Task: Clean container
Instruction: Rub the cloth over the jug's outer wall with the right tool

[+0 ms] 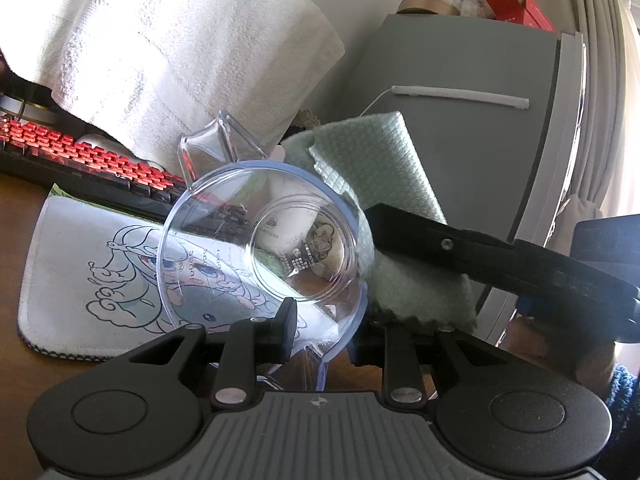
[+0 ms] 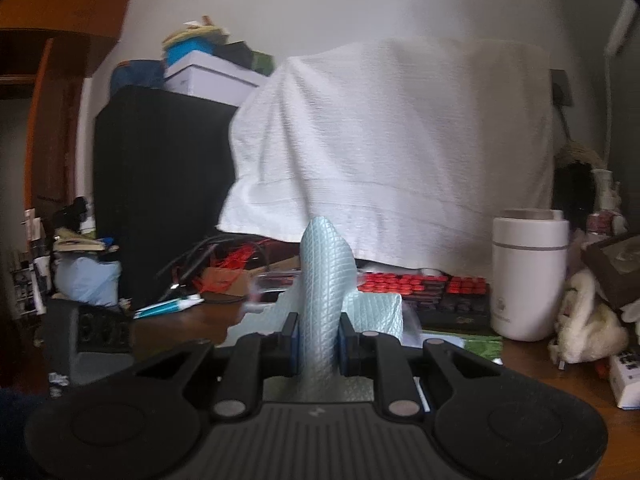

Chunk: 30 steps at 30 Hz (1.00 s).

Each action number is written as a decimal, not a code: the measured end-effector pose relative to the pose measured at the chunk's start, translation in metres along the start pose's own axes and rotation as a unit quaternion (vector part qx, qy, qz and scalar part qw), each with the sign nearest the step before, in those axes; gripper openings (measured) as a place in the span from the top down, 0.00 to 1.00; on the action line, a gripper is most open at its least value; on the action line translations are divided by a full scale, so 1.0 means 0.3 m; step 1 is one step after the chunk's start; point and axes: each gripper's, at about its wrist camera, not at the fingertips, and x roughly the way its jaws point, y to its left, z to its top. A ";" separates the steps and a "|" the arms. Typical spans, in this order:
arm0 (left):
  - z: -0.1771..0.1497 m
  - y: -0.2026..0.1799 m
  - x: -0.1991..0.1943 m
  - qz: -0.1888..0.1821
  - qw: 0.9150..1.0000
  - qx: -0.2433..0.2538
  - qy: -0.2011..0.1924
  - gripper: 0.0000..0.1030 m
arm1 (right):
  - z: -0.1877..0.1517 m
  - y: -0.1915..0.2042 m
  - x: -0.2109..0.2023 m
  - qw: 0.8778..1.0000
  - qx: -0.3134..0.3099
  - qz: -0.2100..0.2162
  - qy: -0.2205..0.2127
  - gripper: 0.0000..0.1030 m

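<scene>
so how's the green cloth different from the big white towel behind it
The green cloth is small and pale green with a diamond weave; the white towel is far larger, with a ribbed texture. The cloth is pinched between the right tongs and sits against the clear container; the towel hangs draped over something hidden behind the keyboard. Both are soft fabric.

Measuring cup point(image 1: 262, 248): graduation numerals, roughly "100", "500" (mirrored, blurred); base embossing unreadable.
</scene>
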 end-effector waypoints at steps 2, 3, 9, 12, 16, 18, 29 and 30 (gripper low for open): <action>-0.001 -0.001 0.000 0.000 1.000 0.000 0.001 0.75 | -0.002 -0.023 -0.001 1.000 0.009 -0.015 0.001 0.84; -0.001 -0.001 0.000 0.000 1.000 0.001 0.001 0.75 | -0.003 -0.034 -0.001 1.000 0.013 -0.023 0.001 0.84; -0.001 -0.002 0.001 0.001 1.000 0.006 0.002 0.75 | -0.014 -0.035 -0.009 1.000 0.021 -0.022 0.007 0.84; 0.000 0.000 -0.001 0.001 1.000 0.002 0.001 0.75 | -0.023 -0.004 -0.017 1.000 0.014 0.002 0.009 0.84; 0.001 -0.001 -0.001 0.001 1.000 0.000 0.001 0.75 | -0.024 0.048 -0.024 0.999 -0.010 0.029 0.009 0.84; 0.002 -0.001 -0.001 0.001 1.000 0.001 0.001 0.75 | -0.021 0.064 -0.025 0.999 -0.017 0.037 0.009 0.84; 0.003 -0.001 -0.001 0.001 1.000 -0.003 0.000 0.75 | -0.014 0.006 -0.014 1.000 -0.004 0.012 0.011 0.84; 0.003 -0.001 -0.001 0.001 1.000 -0.003 0.000 0.75 | -0.015 -0.002 -0.013 1.000 0.000 0.008 0.011 0.84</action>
